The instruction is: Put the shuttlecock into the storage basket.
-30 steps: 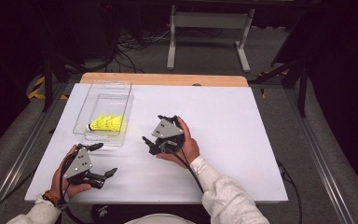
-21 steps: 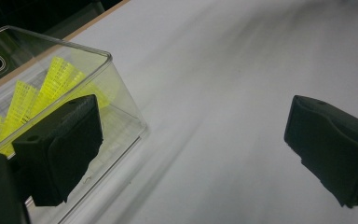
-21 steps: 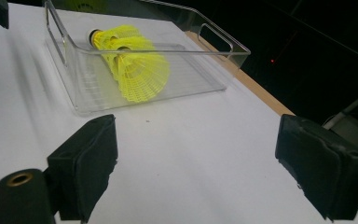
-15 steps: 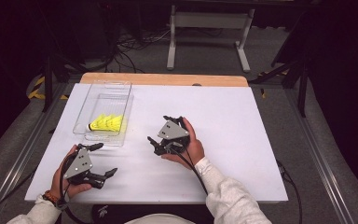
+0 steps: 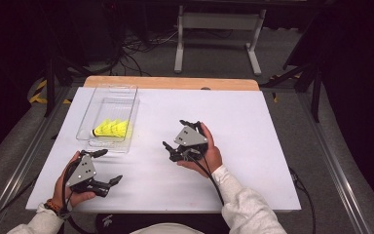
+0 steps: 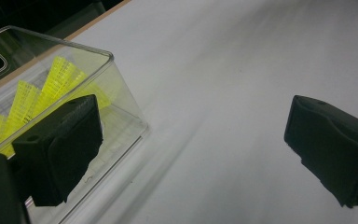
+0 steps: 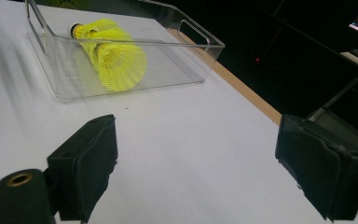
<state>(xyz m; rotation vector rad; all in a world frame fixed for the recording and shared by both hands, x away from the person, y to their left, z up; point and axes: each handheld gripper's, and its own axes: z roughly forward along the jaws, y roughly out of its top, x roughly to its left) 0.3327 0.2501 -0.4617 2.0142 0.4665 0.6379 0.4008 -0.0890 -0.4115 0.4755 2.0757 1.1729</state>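
Observation:
A clear plastic tray (image 5: 91,116) lies on the left back part of the white table, and yellow shuttlecocks (image 5: 113,129) lie on their sides at its near end. My left gripper (image 5: 108,166) is open just in front of the tray's near corner, with nothing between its jaws. In the left gripper view the tray (image 6: 121,93) and shuttlecocks (image 6: 58,79) sit right behind the left jaw of this gripper (image 6: 191,144). My right gripper (image 5: 173,133) is open over mid-table, pointing left toward the tray. The right gripper view has that gripper (image 7: 200,163) facing the tray (image 7: 200,37) and shuttlecocks (image 7: 114,58).
The white table top (image 5: 258,146) has a wooden strip (image 5: 175,83) along its far edge. Beyond it are a metal stand (image 5: 214,29) and floor cables (image 5: 141,44). Bare white surface lies to the right of my right gripper.
The right gripper has drifted a little to the right, away from the tray, still open. The left gripper and the shuttlecocks have stayed put.

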